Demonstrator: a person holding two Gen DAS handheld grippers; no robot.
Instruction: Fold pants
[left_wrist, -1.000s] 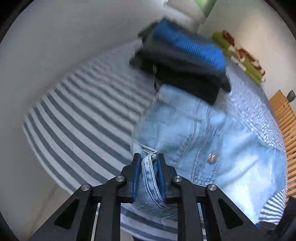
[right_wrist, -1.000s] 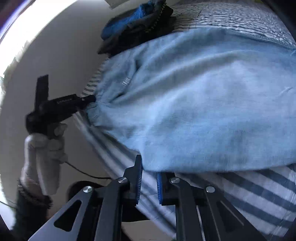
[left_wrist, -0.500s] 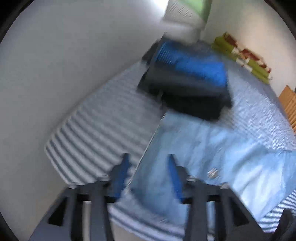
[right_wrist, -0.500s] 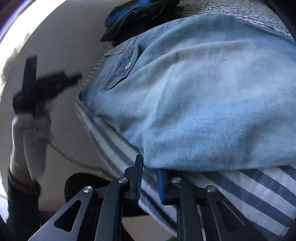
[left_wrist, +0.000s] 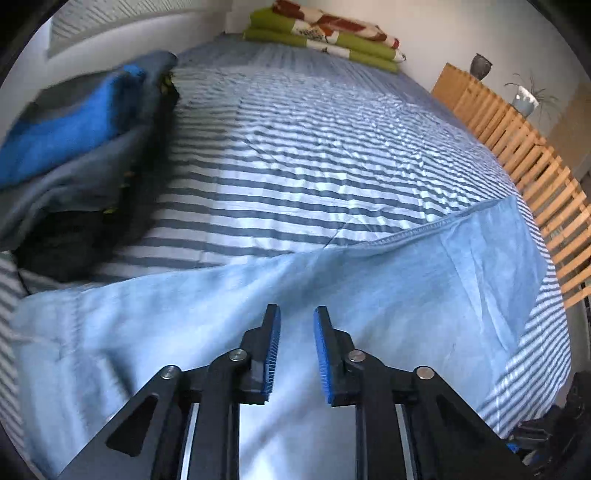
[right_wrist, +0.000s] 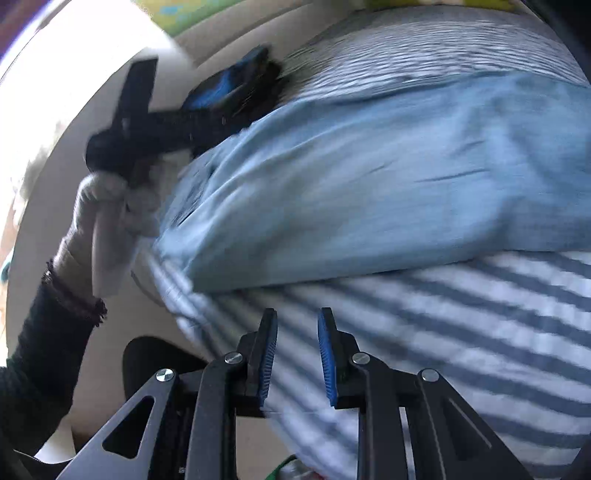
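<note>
1. Left gripper (left_wrist: 296, 325) hangs over the light blue pants (left_wrist: 258, 306) with its jaws closing, a narrow gap between the blue pads (left_wrist: 272, 354) — nothing sits between them, only denim showing below.
2. Right gripper (right_wrist: 297, 328) is over the striped bedsheet (right_wrist: 461, 332), just short of the near edge of the pants (right_wrist: 369, 177); its jaws are opening, slightly apart, and empty — stripes show straight through the gap.
3. In the right wrist view the left gripper (right_wrist: 207, 122) appears as a dark blurred bar, carried by a hand (right_wrist: 107, 214) in a pale glove with a dark sleeve (right_wrist: 48, 332) behind it, its tip at the far left end of the pants. Whether it touches the cloth there I cannot tell — too much blur.
4. The pants lie spread flat across the near part of the bed, one long stitched edge running diagonally over the bedsheet (left_wrist: 314, 147).
5. No containers here. To the left, a stack of folded clothes (left_wrist: 74, 147) — blue on top, grey and black beneath — lies just beside the pants.
6. At the far end of the bed rests a folded green blanket (left_wrist: 325, 33) with red and white print.
7. Along the right side runs a wooden slatted rail (left_wrist: 517, 147), with a dark vase (left_wrist: 481, 64) and a potted plant (left_wrist: 528, 98) above it.
</note>
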